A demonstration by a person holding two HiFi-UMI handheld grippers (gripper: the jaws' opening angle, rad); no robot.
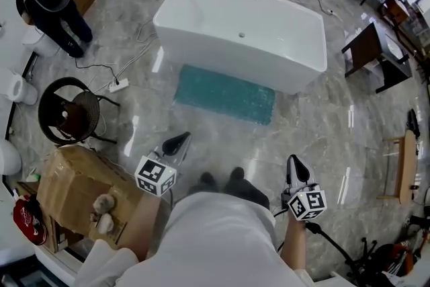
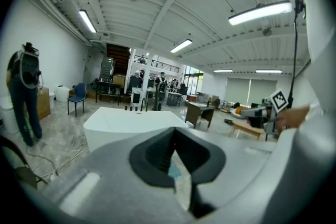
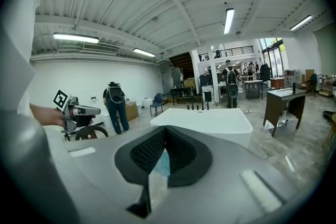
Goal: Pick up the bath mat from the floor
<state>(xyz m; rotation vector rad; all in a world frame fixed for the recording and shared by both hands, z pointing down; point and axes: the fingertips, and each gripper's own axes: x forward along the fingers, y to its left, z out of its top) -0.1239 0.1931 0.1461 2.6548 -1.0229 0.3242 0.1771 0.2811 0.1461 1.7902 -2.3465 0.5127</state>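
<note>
On glossy floor [image 1: 322, 124] lies a nubby teal rectangular mat [image 1: 225, 94]; left gripper [image 1: 181, 139] and right gripper [image 1: 294, 162] pressed together.

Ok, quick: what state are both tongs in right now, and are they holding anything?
Left tongs: closed, holding nothing.
Right tongs: closed, holding nothing.
The bath mat lies on the floor by the tub, untouched.
</note>
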